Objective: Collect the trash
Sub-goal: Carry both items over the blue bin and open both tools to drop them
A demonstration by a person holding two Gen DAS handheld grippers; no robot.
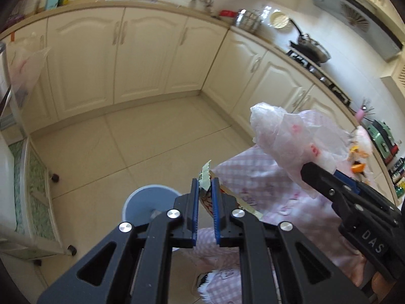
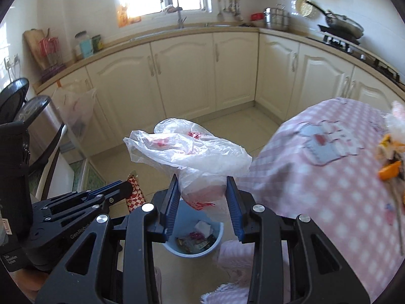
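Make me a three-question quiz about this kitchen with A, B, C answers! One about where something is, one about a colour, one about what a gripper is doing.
1. Where is the bin?
A. on the floor under the grippers
B. on the counter
C. in the sink

2. What colour is the bin?
A. red
B. blue
C. black

3. What is the right gripper doing?
A. hanging empty
B. holding a pan
C. holding a plastic bag

Answers: 1 A, the bin stands on the floor tiles below the fingers. 2 B, its rim and wall are blue. 3 C, the bag's neck sits between the fingers.
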